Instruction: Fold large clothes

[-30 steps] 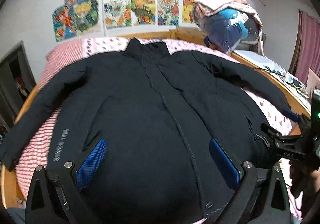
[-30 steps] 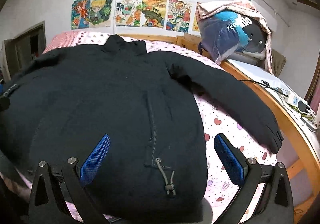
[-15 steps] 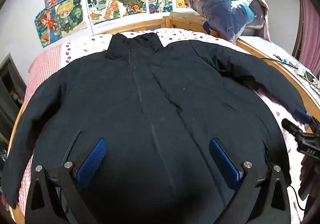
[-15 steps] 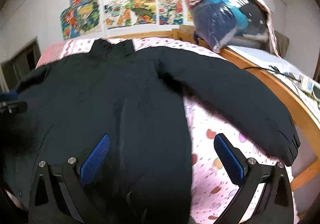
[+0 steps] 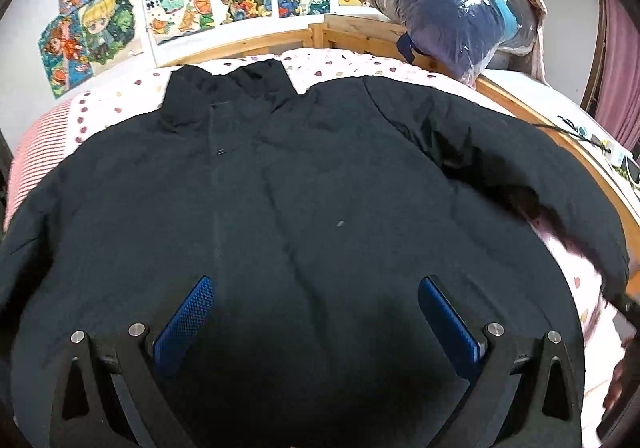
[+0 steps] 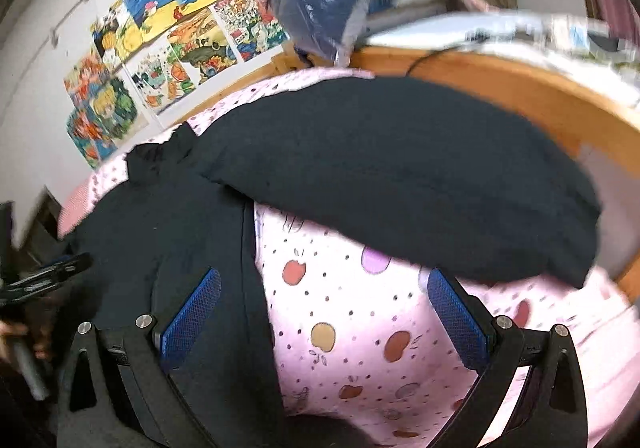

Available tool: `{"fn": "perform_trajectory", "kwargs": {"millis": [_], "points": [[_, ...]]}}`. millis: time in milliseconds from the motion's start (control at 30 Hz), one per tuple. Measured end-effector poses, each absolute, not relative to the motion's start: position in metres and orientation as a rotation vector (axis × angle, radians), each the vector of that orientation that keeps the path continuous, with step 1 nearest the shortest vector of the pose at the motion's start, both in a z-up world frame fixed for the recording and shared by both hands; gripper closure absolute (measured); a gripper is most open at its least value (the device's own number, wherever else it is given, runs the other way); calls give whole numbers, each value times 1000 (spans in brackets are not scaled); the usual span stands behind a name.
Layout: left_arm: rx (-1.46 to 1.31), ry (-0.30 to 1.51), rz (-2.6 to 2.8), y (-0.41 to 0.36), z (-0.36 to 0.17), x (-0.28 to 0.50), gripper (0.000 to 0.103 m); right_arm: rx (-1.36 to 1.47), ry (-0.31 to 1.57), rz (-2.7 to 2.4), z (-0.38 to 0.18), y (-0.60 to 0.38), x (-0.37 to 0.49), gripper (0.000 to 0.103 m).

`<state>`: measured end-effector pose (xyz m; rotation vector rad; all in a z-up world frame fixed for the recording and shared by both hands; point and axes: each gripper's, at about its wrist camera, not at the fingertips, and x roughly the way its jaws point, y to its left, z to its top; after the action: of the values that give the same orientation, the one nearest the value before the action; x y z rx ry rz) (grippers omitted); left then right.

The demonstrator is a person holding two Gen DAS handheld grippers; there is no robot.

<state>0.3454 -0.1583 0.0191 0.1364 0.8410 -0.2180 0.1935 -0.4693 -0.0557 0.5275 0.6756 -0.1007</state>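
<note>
One big black jacket covers most of the bed, laid flat front-up with collar at 12 o'clock — ready for folding, I'd guess. Fabric looks matte and puffy; the sheet is pink with apple prints. Its sleeve angles out toward 3 o'clock. Left gripper and right gripper both gape wide, holding nothing.

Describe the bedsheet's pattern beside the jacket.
Pink bedsheet printed with apples and small dots; right wrist view shows it best.
</note>
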Motion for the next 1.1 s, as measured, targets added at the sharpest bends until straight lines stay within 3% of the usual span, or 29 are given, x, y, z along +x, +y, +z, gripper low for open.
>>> {"fn": "perform_trajectory", "kwargs": {"millis": [367,733,867,967,1033,1067,1100], "points": [[-27,833,-294,-209,7,434,0,813,555,-167,-97,-492,231,1],[-47,931,-348,-257,-35,487,0,1131,217,-305,-112,-528,228,1],[-18,944,-350,-271,-45,503,0,1108,167,-369,-105,-534,225,4],[29,979,-329,-281,-56,508,0,1003,187,-426,-96,-536,226,13],[54,987,-326,-283,-60,508,0,952,202,-477,-93,-541,223,41],[55,985,-329,-283,-60,507,0,942,209,-493,-91,-547,220,47],[48,983,-333,-281,-58,506,0,944,214,-507,-89,-552,220,61]]}}
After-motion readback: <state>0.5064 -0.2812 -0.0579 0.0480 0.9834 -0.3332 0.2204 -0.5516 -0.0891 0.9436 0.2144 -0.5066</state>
